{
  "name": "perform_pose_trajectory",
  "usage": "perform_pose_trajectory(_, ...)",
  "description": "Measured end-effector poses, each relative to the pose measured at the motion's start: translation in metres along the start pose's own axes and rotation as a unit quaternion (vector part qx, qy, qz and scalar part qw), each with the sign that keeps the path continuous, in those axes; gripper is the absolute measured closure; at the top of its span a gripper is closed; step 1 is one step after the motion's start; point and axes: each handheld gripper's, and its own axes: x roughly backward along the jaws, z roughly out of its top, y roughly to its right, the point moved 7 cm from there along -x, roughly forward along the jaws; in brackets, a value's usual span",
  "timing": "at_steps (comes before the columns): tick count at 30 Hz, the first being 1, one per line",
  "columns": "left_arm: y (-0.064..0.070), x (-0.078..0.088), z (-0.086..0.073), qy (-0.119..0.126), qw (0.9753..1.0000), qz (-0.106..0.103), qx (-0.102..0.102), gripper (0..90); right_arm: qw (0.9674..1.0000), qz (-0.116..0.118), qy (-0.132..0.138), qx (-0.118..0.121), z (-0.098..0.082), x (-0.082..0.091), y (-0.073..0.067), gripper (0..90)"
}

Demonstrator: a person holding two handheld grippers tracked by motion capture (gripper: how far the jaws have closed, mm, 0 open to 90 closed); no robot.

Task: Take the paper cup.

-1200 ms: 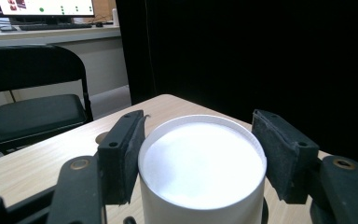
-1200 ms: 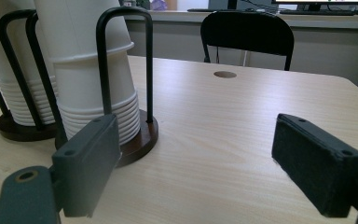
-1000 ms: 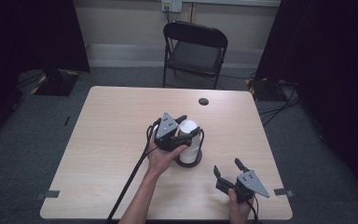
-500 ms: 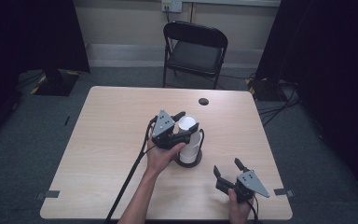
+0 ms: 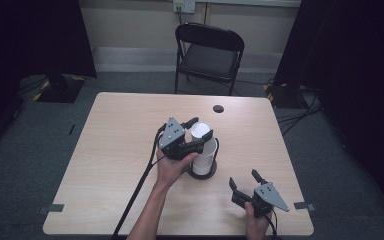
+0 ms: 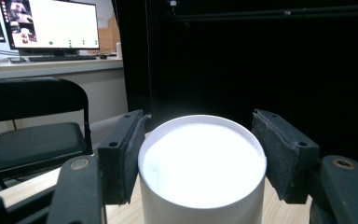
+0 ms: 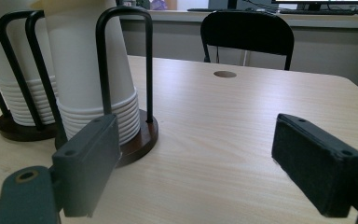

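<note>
Cups — a white stack of paper cups [image 5: 202, 145], nested upside down — stand near the middle of a pale wooden surface [image 5: 115, 150], held upright by a dark round holder [image 5: 203, 171] with thin black wire loops that keep the stack from toppling. The right gripper view seems to show a second, similar stack [image 7: 16, 74] behind the first, though this may be a reflection or overlap; it is hard to tell.

The left gripper [image 5: 196, 131] is at the top of the stack, its jaws spread to either side of the uppermost cup [image 6: 202, 165]. In the left gripper view one pad looks to be touching the rim and the other stands just clear, so the cup is bracketed, not yet pinched — probably lined up for lifting one cup off.

The right gripper [image 5: 245, 180] rests low near the front right corner, well apart from the holder, jaws wide and holding nothing, apparently waiting.

A black folding chair [image 5: 207, 50] stands beyond the surface's far edge, and a small dark round hole [image 5: 218, 108] marks the surface near that edge.
</note>
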Motion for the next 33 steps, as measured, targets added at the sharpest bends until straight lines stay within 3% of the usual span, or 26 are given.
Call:
perform_pose_trajectory(5, -0.002, 0.006, 0.004, 0.016, 0.9998, 0.009, 0.001, 36.2, 1.0, 0.0, 0.0, 0.001, 0.0, 0.0, 0.0, 14.7)
perform_pose_trajectory(9, -0.006, 0.01, 0.002, 0.019, 0.9996, 0.013, 0.015, 36.3, 1.0, 0.0, 0.0, 0.0, 0.0, 0.0, 0.0, 14.7)
perform_pose_trajectory(16, -0.006, 0.019, 0.007, 0.031, 0.9991, 0.005, 0.028, 36.2, 1.0, -0.001, -0.001, 0.002, 0.0, -0.001, 0.0, 14.7)
perform_pose_trajectory(27, -0.005, 0.031, 0.007, 0.02, 0.9986, -0.004, 0.048, 36.2, 1.0, -0.003, -0.005, 0.002, 0.0, -0.001, 0.0, 14.7)
perform_pose_trajectory(33, -0.007, 0.039, 0.003, 0.022, 0.9969, -0.002, 0.075, 36.2, 0.9999, -0.001, -0.011, 0.005, -0.001, -0.002, -0.001, 14.7)
